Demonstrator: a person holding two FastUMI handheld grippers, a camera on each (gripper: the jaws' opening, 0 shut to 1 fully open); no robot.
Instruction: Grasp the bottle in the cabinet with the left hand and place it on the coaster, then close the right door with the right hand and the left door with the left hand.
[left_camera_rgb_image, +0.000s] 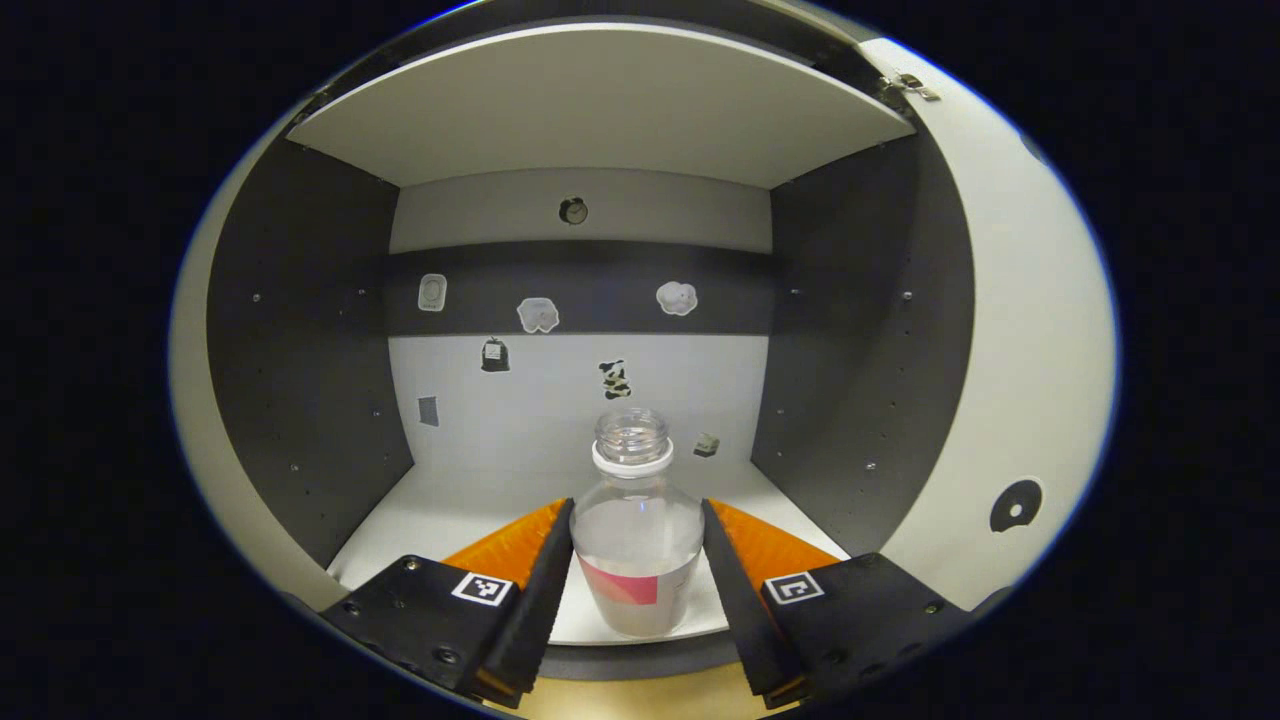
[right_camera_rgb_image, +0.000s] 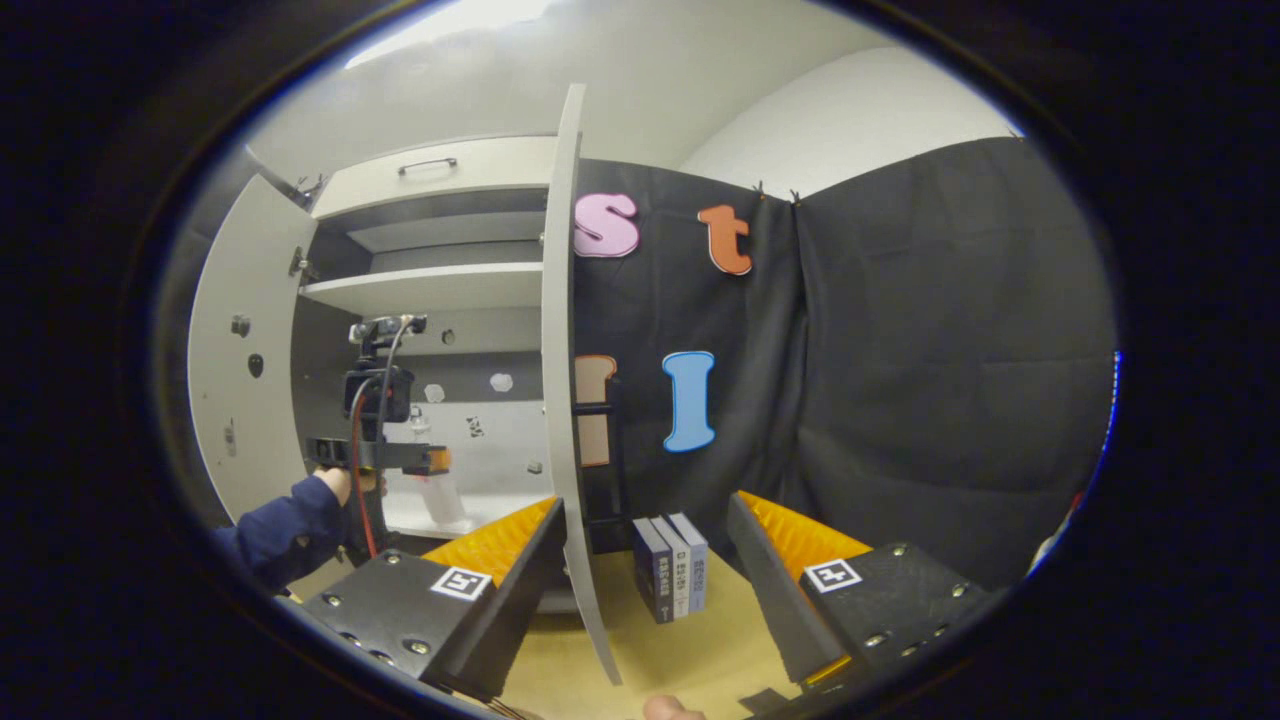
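A clear, uncapped bottle (left_camera_rgb_image: 637, 560) with a pink label stands on the cabinet's lower shelf (left_camera_rgb_image: 420, 520). My left gripper (left_camera_rgb_image: 637, 505) has one finger against each side of the bottle's body. From the right gripper view, that left gripper (right_camera_rgb_image: 428, 460) reaches into the cabinet at the bottle (right_camera_rgb_image: 440, 500), held by a hand in a dark blue sleeve (right_camera_rgb_image: 285, 530). My right gripper (right_camera_rgb_image: 648, 505) hangs open over the table with nothing between its fingers. The open right door (right_camera_rgb_image: 562, 380) shows edge-on just ahead of its left finger. The left door (right_camera_rgb_image: 235, 370) stands open.
Small stickers dot the cabinet's back wall (left_camera_rgb_image: 600, 400). A shelf board (left_camera_rgb_image: 600, 110) roofs the compartment. Three books (right_camera_rgb_image: 672, 565) stand on the wooden table (right_camera_rgb_image: 690, 650) beside the right door, in front of the black cloth wall.
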